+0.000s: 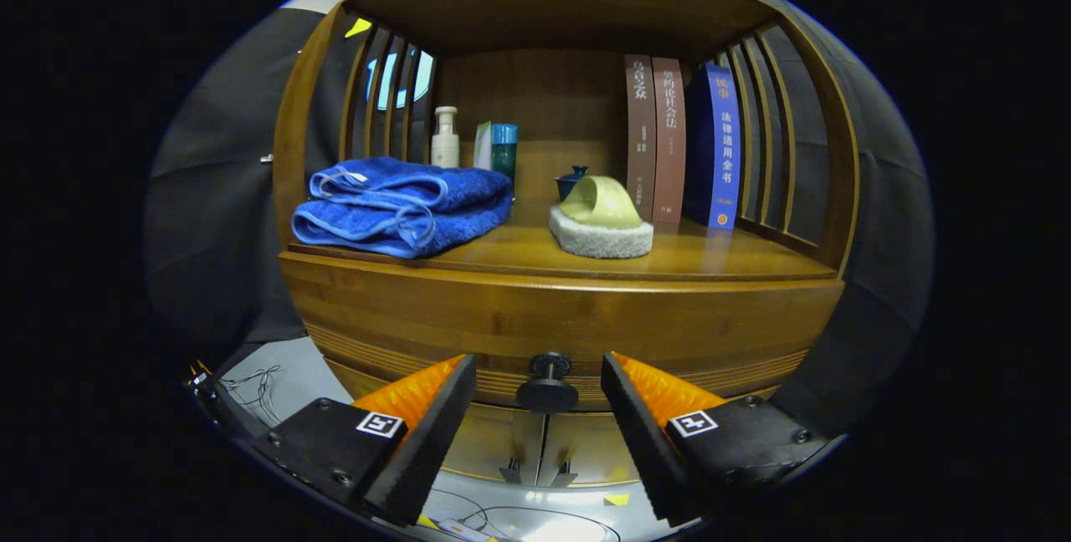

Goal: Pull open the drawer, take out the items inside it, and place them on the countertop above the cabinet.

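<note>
The gripper [540,396] was spread wide, holding nothing. The dark round knob [548,383] of the drawer [552,329] sat right between the two fingers, and neither finger touched it. The drawer was closed (so what was inside could not be seen). Above it was the wooden countertop [711,253]. On it lay a folded blue towel [402,203], a yellow-green scrubber with a fuzzy white bottom [601,220], a small pump bottle [445,136] and three books [682,145] standing up.
</note>
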Available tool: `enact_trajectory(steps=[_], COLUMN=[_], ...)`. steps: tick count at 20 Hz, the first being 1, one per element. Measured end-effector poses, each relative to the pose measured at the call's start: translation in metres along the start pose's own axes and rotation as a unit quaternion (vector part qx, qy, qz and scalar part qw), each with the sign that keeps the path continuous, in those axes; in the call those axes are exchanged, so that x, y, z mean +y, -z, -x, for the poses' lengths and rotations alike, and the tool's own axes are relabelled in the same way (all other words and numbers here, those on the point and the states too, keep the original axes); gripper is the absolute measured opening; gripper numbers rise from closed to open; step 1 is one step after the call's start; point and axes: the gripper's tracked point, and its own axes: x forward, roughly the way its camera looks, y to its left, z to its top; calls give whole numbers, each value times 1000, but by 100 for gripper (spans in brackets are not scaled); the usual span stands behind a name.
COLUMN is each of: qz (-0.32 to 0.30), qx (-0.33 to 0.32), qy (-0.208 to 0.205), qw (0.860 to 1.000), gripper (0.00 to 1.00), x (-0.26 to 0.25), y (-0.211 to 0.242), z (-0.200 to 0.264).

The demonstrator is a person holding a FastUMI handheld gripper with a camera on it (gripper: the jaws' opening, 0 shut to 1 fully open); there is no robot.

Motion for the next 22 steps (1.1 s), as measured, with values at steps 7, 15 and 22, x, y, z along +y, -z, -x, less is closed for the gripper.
enact_trajectory(steps=[7,15,22], qz=[-16,3,-6], qx=[-46,-82,-89], qy=[8,1,0], qw=[999,997,996], gripper=[99,99,99], x=[-15,-8,-9], y=[-76,-152,-172], z=[67,131,154])
